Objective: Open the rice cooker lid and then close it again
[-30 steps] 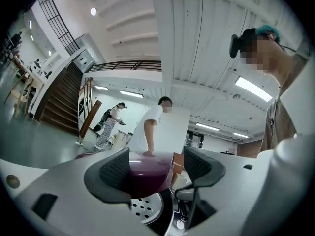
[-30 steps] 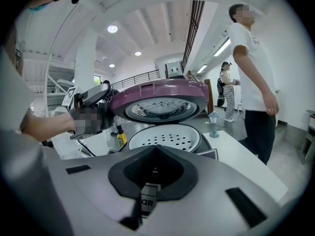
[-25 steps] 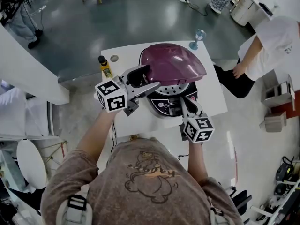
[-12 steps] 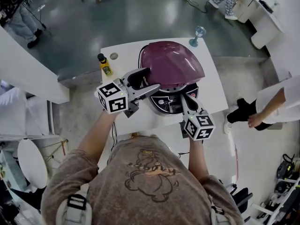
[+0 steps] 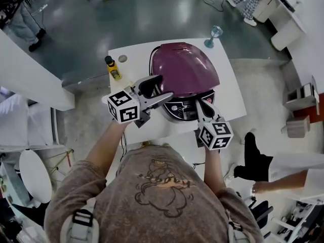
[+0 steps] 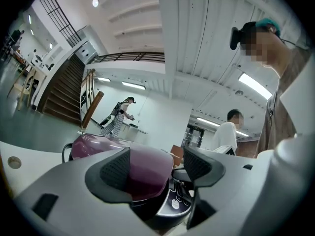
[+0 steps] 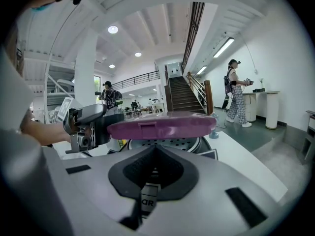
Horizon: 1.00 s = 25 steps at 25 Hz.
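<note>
Lower than a second ago, the lid [image 5: 185,67] now sits just ajar over the cooker [image 5: 183,109] on the table [image 5: 229,87]; we judge closing nearly done. Our left gripper [image 5: 161,91] has its fingers wide beside the lid's edge, holding nothing. Our right gripper [image 5: 202,104] has its fingers pressed together, empty, by the front panel.

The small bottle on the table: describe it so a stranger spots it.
On the white table, look left of the purple-lidded rice cooker, near the far left corner. The bottle stands there, yellow with a black cap, unlike the clear stemmed glass at the far right.
</note>
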### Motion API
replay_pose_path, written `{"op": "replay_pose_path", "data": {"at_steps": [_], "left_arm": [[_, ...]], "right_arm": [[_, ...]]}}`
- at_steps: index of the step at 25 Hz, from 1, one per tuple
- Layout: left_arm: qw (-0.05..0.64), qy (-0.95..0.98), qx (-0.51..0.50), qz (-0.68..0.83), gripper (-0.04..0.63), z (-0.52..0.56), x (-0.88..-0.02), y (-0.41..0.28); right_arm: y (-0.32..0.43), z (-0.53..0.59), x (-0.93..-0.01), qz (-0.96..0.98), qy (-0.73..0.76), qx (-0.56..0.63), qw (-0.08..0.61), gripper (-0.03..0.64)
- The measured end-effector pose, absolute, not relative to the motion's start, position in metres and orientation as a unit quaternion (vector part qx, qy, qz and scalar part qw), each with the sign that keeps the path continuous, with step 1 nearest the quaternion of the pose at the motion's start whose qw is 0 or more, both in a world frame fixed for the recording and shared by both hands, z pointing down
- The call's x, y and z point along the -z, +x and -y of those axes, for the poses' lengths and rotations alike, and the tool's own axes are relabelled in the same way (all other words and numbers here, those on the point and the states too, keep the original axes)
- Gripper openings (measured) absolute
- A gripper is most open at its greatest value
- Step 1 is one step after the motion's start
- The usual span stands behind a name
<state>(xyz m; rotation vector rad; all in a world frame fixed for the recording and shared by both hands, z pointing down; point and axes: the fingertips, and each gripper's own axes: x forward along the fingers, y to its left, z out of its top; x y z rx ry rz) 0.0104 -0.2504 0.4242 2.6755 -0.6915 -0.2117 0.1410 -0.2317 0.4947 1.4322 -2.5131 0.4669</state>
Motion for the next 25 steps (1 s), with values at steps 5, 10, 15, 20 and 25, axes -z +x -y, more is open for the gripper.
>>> {"op": "replay_pose_path", "data": {"at_steps": [5,10,15,20,25], "left_arm": [[0.191,0.947,0.071,0.247,0.344,0.248,-0.434,0.01],[0.202,0.946,0.062,0.244,0.342,0.246,-0.445,0.013],[0.201,0.948,0.058,0.241,0.342,0.245,-0.445,0.019],[0.2,0.949,0.053,0.238,0.342,0.245,-0.447,0.021],[0.204,0.948,0.055,0.24,0.344,0.245,-0.447,0.02]], "right_arm": [[0.141,0.231,-0.496,0.853,0.487,-0.155,0.104,0.002],[0.141,0.23,-0.495,0.853,0.488,-0.152,0.103,0.002],[0.143,0.231,-0.494,0.852,0.487,-0.162,0.101,0.002],[0.142,0.236,-0.479,0.859,0.48,-0.154,0.089,0.002],[0.137,0.25,-0.463,0.866,0.472,-0.13,0.104,0.002]]}}
